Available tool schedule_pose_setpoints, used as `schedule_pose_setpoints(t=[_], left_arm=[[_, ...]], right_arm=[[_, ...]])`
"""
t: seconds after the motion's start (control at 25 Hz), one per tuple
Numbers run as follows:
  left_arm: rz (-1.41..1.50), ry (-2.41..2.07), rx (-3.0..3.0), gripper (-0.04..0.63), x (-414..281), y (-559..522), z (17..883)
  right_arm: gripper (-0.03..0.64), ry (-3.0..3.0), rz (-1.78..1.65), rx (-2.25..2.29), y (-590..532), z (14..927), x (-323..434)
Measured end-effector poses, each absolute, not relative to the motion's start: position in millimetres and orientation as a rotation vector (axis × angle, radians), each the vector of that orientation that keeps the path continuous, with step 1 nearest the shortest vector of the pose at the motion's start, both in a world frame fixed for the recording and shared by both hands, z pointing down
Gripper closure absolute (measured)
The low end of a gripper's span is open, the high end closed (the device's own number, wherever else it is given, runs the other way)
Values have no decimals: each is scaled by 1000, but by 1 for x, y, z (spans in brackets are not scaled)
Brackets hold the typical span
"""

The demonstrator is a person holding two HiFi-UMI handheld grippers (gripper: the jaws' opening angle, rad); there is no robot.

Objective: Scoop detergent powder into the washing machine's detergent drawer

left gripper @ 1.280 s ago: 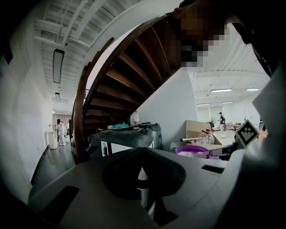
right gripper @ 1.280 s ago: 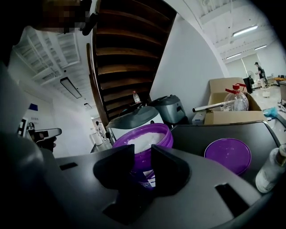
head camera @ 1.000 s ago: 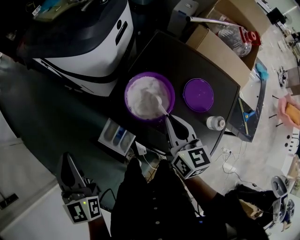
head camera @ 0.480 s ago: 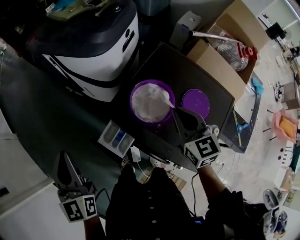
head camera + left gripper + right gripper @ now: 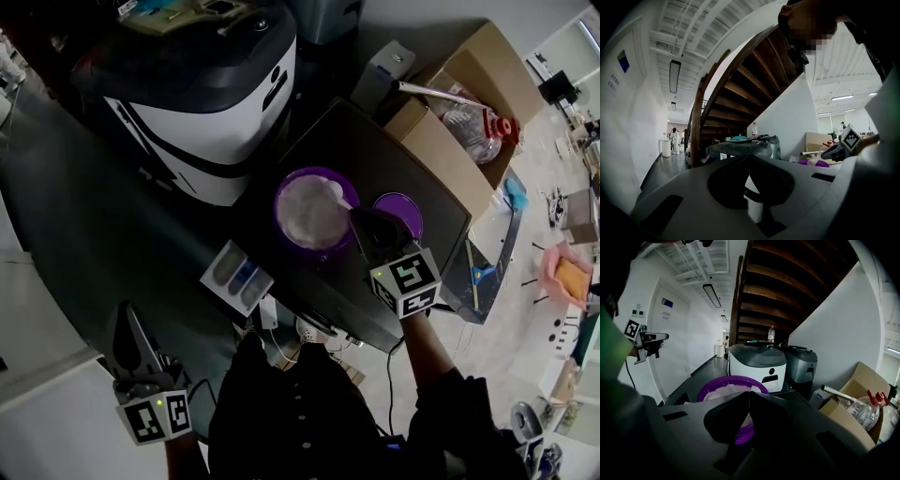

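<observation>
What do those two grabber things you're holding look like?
The left gripper and right gripper look alike: dark grey, with two long tapering jaws and a white cube with black square markers at the back. The person wears a dark top with small buttons.

tub (image 5: 312,249) purple | powder (image 5: 307,217) white | spoon (image 5: 337,193) white | lid (image 5: 409,207) purple

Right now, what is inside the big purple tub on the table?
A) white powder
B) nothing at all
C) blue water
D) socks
A: the purple tub is full of white powder, and the right claw holds a white spoon over it.
</observation>
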State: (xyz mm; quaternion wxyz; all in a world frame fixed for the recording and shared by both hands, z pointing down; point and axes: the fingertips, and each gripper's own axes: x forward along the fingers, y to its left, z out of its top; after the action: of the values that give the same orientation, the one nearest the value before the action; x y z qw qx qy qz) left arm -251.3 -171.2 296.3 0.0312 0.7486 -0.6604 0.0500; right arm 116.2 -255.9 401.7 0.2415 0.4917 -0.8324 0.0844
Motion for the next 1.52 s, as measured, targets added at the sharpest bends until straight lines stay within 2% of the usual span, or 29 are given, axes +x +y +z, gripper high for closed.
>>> schedule_pose_setpoints(t=[1.0,1.52], left_arm=[[180,-2038,2277,580,-256,-170,306],[120,-2074,2307,580,-253,-164,284]], right_arm=[[586,-2404,612,1330,-254,420,91],[586,-2587,1592,1523,-253,406,114]])
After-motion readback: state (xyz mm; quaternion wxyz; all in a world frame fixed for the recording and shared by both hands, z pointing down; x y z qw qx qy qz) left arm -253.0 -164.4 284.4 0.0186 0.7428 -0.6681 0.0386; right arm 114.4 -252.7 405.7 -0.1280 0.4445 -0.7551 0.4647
